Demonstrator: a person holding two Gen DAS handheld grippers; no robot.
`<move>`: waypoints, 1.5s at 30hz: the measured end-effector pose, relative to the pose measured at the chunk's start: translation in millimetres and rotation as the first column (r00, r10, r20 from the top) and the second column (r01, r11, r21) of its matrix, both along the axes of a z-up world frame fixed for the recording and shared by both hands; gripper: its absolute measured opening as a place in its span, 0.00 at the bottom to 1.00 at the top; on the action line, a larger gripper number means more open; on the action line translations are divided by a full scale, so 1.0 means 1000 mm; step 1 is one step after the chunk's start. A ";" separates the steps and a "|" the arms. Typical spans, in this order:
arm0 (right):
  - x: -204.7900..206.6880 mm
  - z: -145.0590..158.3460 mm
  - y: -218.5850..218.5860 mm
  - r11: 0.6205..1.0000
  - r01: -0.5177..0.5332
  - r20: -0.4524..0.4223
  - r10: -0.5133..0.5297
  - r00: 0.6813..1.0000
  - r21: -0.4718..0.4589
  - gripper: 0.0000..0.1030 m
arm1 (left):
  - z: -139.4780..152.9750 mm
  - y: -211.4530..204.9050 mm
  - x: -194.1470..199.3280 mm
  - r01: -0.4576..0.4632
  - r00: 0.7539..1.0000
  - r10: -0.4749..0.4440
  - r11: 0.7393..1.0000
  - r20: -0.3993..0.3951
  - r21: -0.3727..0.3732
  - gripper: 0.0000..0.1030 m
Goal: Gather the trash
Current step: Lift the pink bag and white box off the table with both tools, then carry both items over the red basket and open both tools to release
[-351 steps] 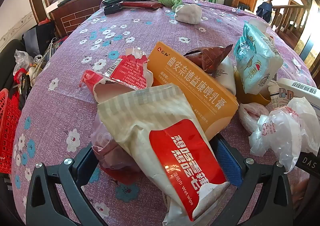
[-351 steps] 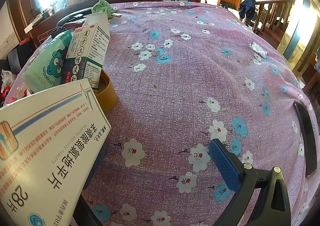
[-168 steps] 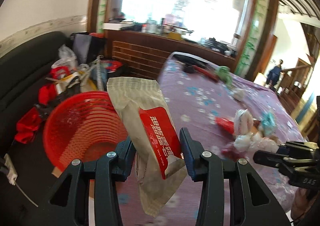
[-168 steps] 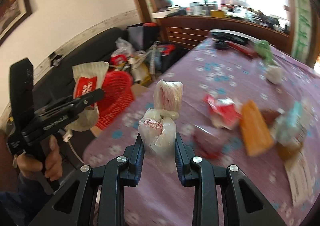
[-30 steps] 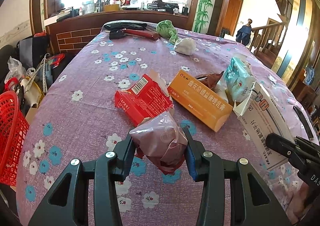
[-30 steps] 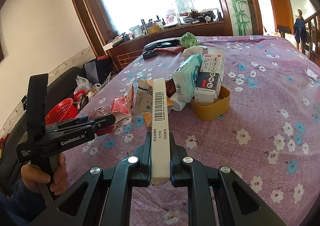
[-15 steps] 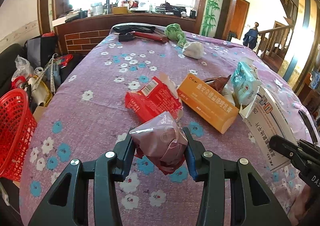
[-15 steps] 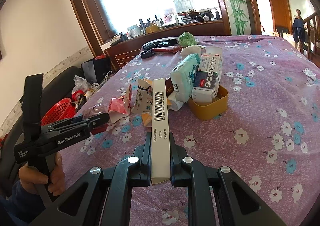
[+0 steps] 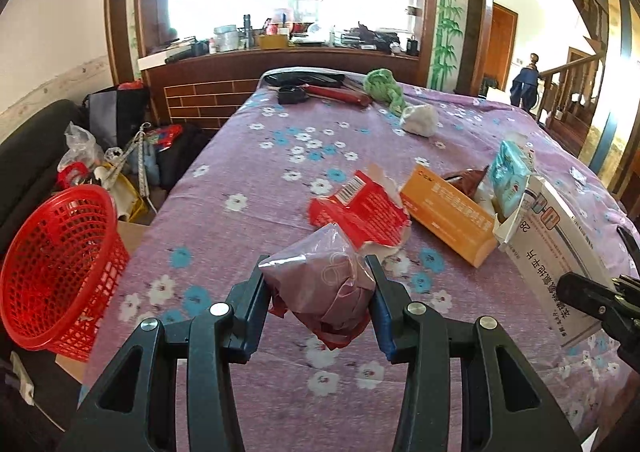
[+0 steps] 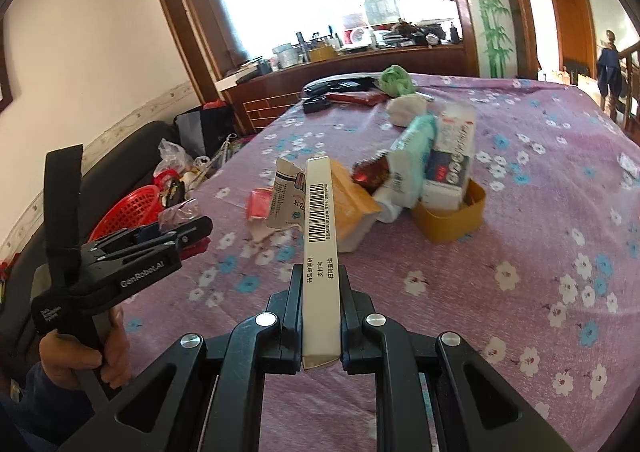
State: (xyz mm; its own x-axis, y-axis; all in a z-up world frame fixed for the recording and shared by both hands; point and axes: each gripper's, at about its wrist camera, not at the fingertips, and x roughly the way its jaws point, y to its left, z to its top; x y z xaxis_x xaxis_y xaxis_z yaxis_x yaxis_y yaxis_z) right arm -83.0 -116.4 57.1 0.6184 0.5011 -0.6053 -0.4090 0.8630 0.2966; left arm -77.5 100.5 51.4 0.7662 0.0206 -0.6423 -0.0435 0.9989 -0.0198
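Note:
My left gripper (image 9: 318, 292) is shut on a crumpled pink plastic bag (image 9: 320, 288), held above the purple flowered table (image 9: 260, 179). My right gripper (image 10: 320, 316) is shut on a flat white medicine box (image 10: 319, 252), edge up; the box also shows in the left wrist view (image 9: 556, 252). The red mesh basket (image 9: 56, 272) stands off the table's left edge, also seen in the right wrist view (image 10: 128, 211). A torn red box (image 9: 360, 211), an orange box (image 9: 448, 219) and a teal wipes pack (image 9: 512, 175) lie on the table.
A yellow tub (image 10: 452, 219) holds upright packs. A green cloth (image 9: 384, 87), a white wad (image 9: 420, 119) and dark tools (image 9: 312, 85) lie at the far end. A black sofa (image 9: 28, 155) and floor clutter (image 9: 120, 163) are left of the table.
Both grippers have lifted and drawn back and left from the pile with their loads. The red basket has come further into the left wrist view.

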 end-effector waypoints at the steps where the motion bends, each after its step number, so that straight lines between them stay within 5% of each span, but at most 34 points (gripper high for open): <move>1: 0.001 0.001 0.003 1.000 -0.006 -0.003 0.006 1.000 0.001 0.14 | 0.001 0.002 -0.001 -0.006 1.000 0.006 1.000 0.002 0.003 0.42; 28: 0.008 0.021 0.080 0.986 -0.168 -0.029 0.168 0.985 0.000 0.14 | 0.011 0.074 -0.021 -0.140 0.990 0.141 0.989 0.024 -0.036 0.43; 35: 0.011 0.047 0.111 0.971 -0.237 -0.005 0.237 0.971 0.029 0.14 | 0.029 0.121 -0.033 -0.207 0.976 0.211 0.975 0.045 -0.081 0.43; 45: 0.029 0.079 0.213 0.917 -0.394 0.015 0.394 0.919 0.056 0.14 | 0.029 0.220 -0.049 -0.370 0.927 0.374 0.923 0.017 -0.106 0.43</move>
